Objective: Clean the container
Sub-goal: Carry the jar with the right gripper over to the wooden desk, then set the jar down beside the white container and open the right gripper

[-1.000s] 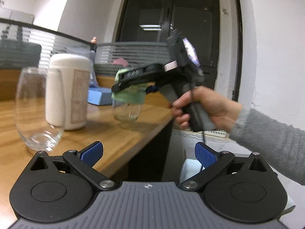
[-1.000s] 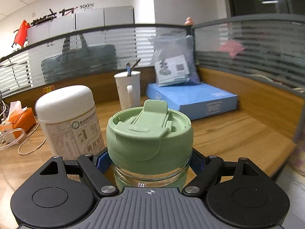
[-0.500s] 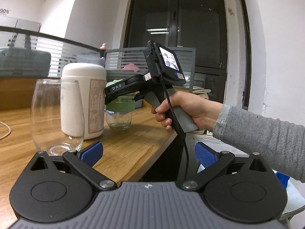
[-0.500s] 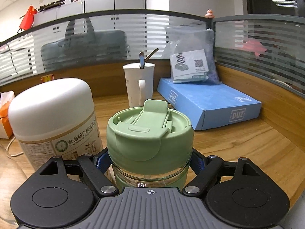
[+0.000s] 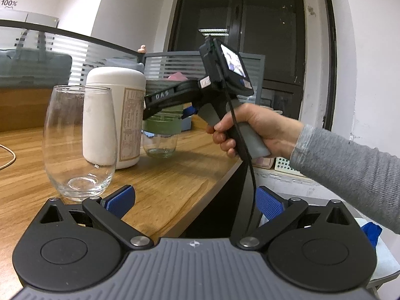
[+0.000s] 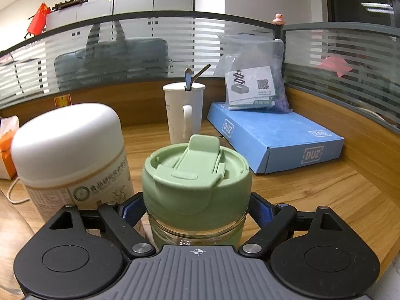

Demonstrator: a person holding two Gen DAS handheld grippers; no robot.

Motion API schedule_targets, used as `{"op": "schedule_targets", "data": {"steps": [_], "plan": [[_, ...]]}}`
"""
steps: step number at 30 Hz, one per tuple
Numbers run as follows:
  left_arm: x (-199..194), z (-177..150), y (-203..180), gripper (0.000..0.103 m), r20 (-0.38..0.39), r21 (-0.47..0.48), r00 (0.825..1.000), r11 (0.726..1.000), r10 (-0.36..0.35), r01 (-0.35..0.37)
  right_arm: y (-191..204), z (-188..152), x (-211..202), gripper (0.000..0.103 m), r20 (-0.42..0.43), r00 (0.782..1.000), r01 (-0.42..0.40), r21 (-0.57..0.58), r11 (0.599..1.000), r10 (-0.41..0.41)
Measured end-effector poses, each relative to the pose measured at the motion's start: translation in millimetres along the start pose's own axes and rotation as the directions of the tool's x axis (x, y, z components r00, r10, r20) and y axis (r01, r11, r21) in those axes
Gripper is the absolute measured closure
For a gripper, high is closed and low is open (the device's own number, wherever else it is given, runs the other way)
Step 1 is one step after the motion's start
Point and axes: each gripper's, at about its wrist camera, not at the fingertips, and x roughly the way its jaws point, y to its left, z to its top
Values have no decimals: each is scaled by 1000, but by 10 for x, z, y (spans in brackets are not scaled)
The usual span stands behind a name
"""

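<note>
A glass jar with a green flip lid [image 6: 196, 182] stands on the wooden desk [image 6: 325, 195]. My right gripper [image 6: 196, 207] is shut on the jar just under its lid. In the left wrist view the jar [image 5: 161, 135] rests on the desk near its right edge, with the right gripper [image 5: 162, 100] around its lid. My left gripper [image 5: 193, 200] is open and empty, low at the desk's front edge. A clear stemless glass [image 5: 78, 140] stands just ahead of it to the left.
A white canister [image 6: 67, 155] stands right beside the jar on its left. Behind are a white mug with spoons [image 6: 185, 112], a blue DUZ box [image 6: 272, 135] with a plastic bag [image 6: 255, 75] on it. The desk edge [image 5: 220, 175] drops off to the right.
The right gripper has set the jar lower, so it now stands on the desk beside the canister. The left gripper has drifted a little closer to the glass.
</note>
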Motion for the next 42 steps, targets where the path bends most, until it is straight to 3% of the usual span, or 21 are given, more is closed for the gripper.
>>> {"op": "schedule_targets", "data": {"steps": [9,22,34,42], "plan": [[-94,37,-146,0,-12,11,1000,1000,-28,28,89,-82,-371,13,-20,1000,14,-15,1000,-14],[-289,134,-442,0,1,49,998,997,-59,58,55,-517,-1130,13,-78,997,22,28,999,-20],[-315,93,-853,0,-38,63,979,977,-199,202,-115,-1122,-1940,12,-141,989,66,86,994,-53],[-229,49,-1124,0,-67,81,955,952,-290,294,-308,-1533,-2478,10,-154,979,151,129,980,-131]]}}
